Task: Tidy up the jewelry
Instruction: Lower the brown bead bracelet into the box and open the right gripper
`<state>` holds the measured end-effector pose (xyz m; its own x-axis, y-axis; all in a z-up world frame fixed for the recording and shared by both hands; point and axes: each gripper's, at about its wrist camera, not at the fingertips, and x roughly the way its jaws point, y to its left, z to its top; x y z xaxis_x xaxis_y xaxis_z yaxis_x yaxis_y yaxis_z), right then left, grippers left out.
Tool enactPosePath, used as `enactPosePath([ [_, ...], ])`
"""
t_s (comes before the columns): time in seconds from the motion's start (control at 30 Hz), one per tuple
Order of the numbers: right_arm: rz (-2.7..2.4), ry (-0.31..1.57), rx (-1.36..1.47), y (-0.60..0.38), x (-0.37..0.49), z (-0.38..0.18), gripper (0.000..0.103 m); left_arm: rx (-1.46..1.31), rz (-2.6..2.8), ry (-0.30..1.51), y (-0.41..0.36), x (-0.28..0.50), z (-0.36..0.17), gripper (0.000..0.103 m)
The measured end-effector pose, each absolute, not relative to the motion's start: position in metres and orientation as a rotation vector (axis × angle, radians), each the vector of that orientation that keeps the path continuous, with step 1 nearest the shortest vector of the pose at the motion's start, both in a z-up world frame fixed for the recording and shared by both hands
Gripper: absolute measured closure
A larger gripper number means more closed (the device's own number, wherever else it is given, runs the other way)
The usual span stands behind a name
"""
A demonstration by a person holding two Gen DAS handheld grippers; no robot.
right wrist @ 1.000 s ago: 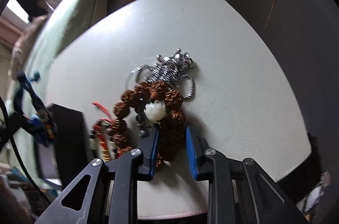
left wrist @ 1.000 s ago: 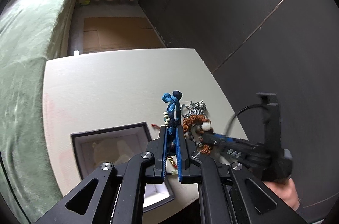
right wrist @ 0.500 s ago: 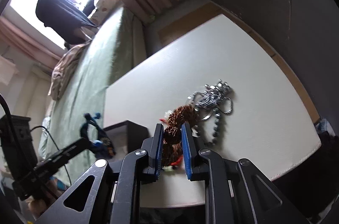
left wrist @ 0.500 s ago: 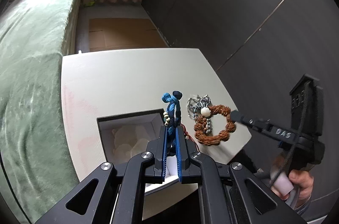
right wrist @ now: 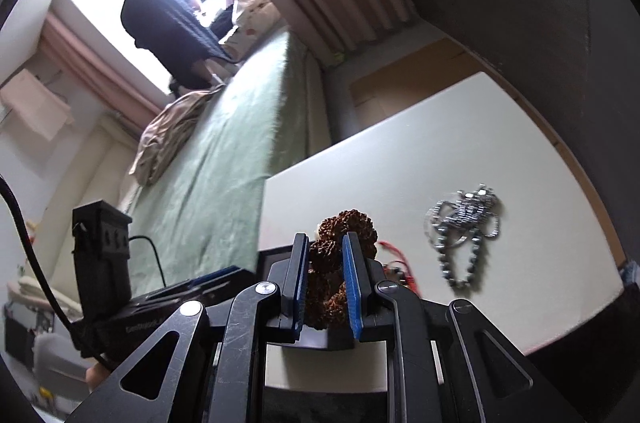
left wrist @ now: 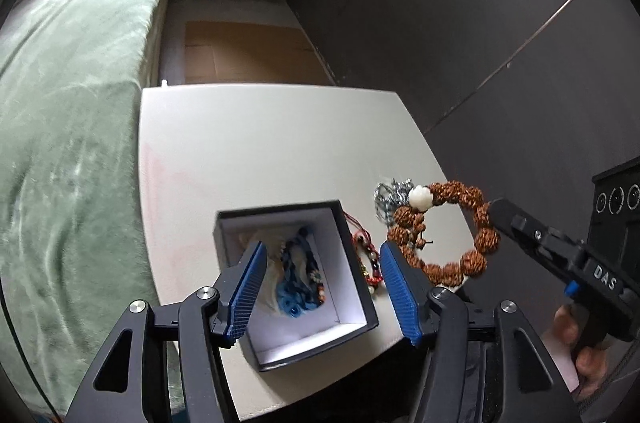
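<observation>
The left gripper (left wrist: 320, 287) hangs wide and empty above the box (left wrist: 356, 265), whose open top shows a blue bracelet (left wrist: 298, 277) lying on the white lining. The right gripper (right wrist: 325, 287) is clamped on the brown bead bracelet (left wrist: 444, 229), which hangs as an open ring in the air to the right of the box, its white bead (left wrist: 420, 197) uppermost.

The step in hand looks like carrying this ring leftward over the box and letting it drop. To do it well, the ring should be centred over the lining before the jaws part, and lowered until the lowest beads are inside the walls; released from high up, stiff beads could bounce off the rim. The left gripper sits right over the opening, so it would best draw back toward the near side first, or the two tools will meet.

Room is tight on the near side: the box's near corner reaches almost to the table (left wrist: 248, 151) edge, so a nudge from either tool could push it off. Just right of the box a red bracelet (left wrist: 366, 251) lies on the table, touching or nearly touching the wall, and a silver chain (right wrist: 466, 231) lies farther right; both sit under the carrying path, so the ring should pass above them. The far half of the table is bare, giving free space to retreat.
</observation>
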<state>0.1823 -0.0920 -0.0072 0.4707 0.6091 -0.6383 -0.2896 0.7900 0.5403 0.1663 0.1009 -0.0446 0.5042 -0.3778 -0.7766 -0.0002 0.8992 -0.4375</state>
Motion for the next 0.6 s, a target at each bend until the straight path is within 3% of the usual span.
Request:
enactPosePath([
  [0.4,0.706,1.013,0.350,-0.031,0.189,-0.029,0.083,-0.501,-0.126,0.987,0.150,0.164,-0.046,0.043],
  [0.43,0.692,1.043,0.350,-0.029,0.193,-0.036,0.080,-0.507,-0.121,0.987,0.151,0.165,-0.046,0.043],
  [0.5,0.651,1.097,0.355,-0.034,0.199,-0.047,0.061,-0.509,-0.124,0.990,0.151,0.166,-0.046,0.043],
  [0.6,0.586,1.087,0.328,-0.048,0.200,-0.046,0.046,-0.493,-0.142,0.998,0.142,0.170,-0.046,0.043],
])
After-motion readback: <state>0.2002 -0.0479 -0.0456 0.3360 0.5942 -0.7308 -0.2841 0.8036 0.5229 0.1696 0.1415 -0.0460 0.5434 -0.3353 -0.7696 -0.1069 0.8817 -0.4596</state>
